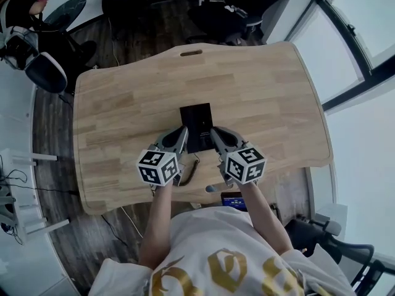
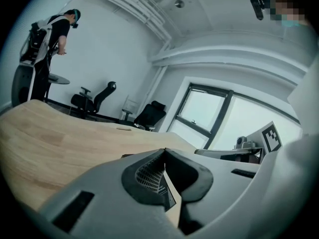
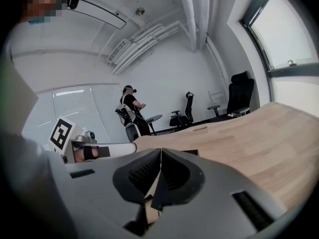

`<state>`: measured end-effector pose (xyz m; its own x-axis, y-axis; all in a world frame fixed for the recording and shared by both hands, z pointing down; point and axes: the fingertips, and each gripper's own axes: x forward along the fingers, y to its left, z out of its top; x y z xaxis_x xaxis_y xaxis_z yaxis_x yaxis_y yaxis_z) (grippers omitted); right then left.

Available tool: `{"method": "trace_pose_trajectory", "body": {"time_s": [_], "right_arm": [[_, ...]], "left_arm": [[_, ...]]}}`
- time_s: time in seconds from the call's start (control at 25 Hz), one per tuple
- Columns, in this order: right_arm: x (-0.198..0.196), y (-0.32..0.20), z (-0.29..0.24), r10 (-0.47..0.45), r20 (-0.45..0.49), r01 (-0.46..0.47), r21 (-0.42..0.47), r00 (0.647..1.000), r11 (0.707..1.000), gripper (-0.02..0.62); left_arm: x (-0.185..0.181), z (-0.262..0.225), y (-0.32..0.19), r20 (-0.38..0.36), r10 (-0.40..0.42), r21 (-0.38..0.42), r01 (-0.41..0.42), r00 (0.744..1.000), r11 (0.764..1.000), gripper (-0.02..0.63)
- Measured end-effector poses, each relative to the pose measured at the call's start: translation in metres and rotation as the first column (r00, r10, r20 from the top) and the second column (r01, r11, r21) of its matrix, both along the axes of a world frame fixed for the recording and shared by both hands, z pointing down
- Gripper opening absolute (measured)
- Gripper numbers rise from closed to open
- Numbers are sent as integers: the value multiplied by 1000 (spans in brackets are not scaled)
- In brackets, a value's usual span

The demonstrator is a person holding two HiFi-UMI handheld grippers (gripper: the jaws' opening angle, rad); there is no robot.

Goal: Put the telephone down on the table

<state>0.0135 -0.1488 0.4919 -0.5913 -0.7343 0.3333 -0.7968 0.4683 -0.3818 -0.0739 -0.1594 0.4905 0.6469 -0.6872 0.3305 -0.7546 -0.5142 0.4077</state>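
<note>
Black against pale wood, the telephone (image 1: 196, 121) is showing at the middle of the desk (image 1: 117, 103), flanked at its near corners by both tools. Whether it is resting on the wood or hanging just over it, I cannot tell. The left hand-held gripper (image 1: 181, 134) is clenched, tips meeting, and the right hand-held gripper (image 1: 216, 134) is clenched the same way. A thin dark edge is peeking through the slit behind each pair of tips, but I cannot say whether that is the telephone being pinched.

To my eye the setting-down is the step in hand. Doing it well is a matter of holding both sides level, lowering them together, and letting go only once the base is lying flat.

The curly cord (image 1: 191, 168) is trailing off the near edge between the wrists and is likely to tug or snag. A small lit screen (image 1: 232, 199) is glowing just below that edge. Office chairs (image 1: 237, 5) and another person (image 1: 21, 8) are well apart, beyond the far side.
</note>
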Motion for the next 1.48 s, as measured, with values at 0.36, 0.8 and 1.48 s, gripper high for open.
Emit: {"method": "trace_pose_trajectory", "body": {"time_s": [0.36,0.8,1.48], "right_arm": [[4,27,-20,22,-5,-22,48,1000,999,12],[19,42,-28,68,-43,-65,71,997,995,12],[20,39,-27,73,-19,-72,56,997,996,12]], "left_arm": [[-3,-28,18,67,-24,128,15,997,992,9],[20,-39,36,20,65,133,-67,998,989,9],[22,-30,36,15,107,88,-108,994,990,9]]}}
